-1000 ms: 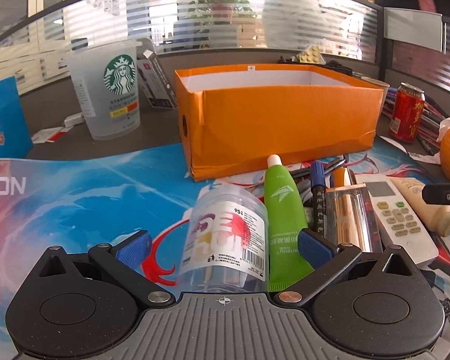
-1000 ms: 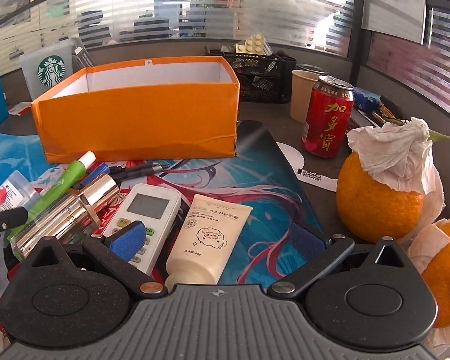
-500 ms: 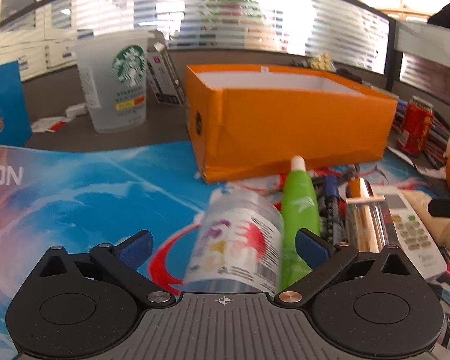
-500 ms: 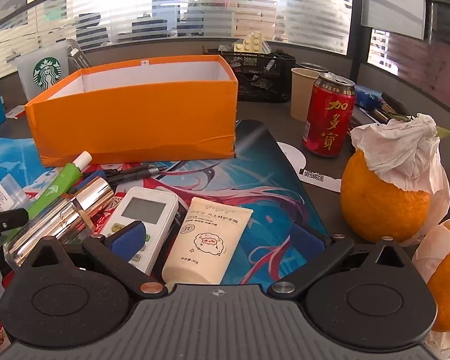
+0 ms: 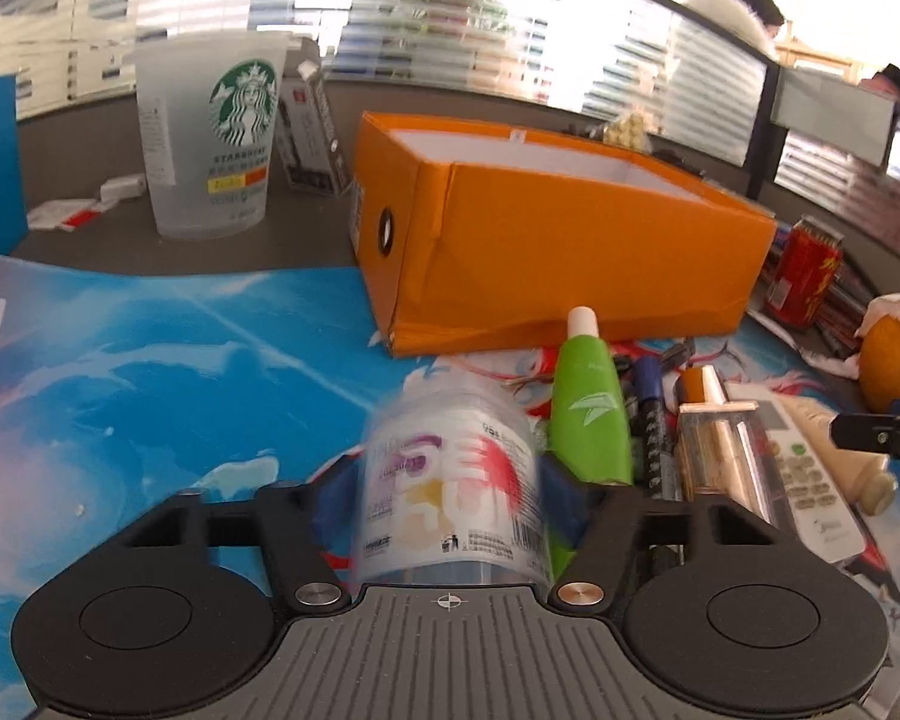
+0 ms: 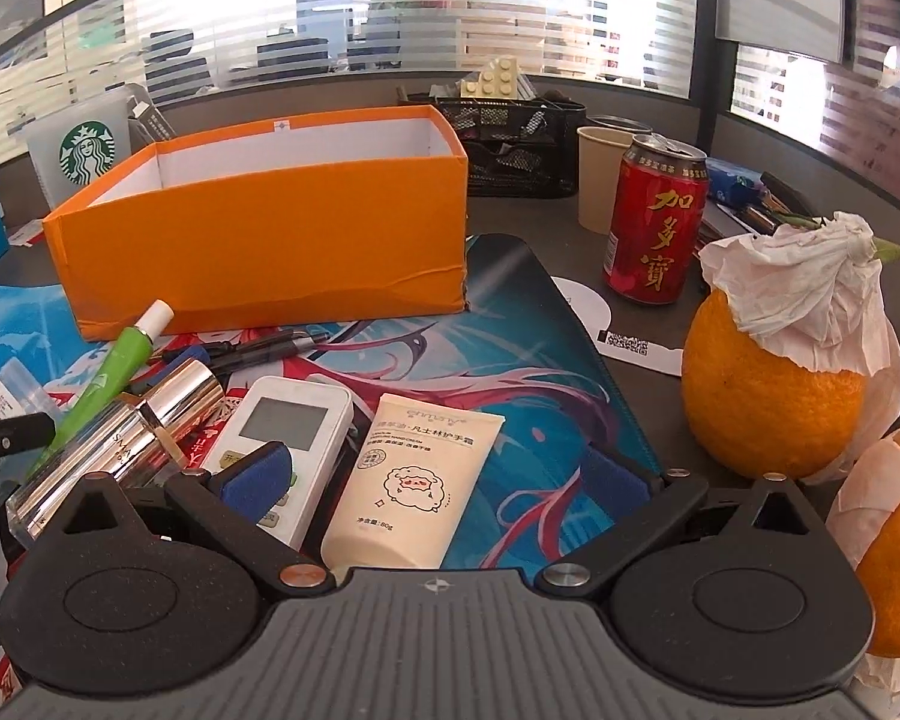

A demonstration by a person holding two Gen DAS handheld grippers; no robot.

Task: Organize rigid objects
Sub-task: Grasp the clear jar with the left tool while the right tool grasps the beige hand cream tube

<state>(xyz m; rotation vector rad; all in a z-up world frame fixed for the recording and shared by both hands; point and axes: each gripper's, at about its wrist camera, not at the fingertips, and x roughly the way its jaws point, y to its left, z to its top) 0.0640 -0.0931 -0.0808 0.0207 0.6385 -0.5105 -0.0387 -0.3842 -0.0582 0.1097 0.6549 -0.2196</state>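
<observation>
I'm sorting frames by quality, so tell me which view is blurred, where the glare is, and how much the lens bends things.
Left wrist view: the clear labelled bottle between the closing left gripper is motion-smeared, the orange box soft; window glare top right. Right wrist view: sharp, the red can text readable; bright blinds behind. Both fisheye, edges curved.

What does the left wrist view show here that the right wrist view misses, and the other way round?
Only the left wrist view shows the left gripper closing around the clear labelled bottle. Only the right wrist view shows the open right gripper over the cream tube, and the black mesh organiser. Both show the orange box, green tube, remote and red can.
</observation>
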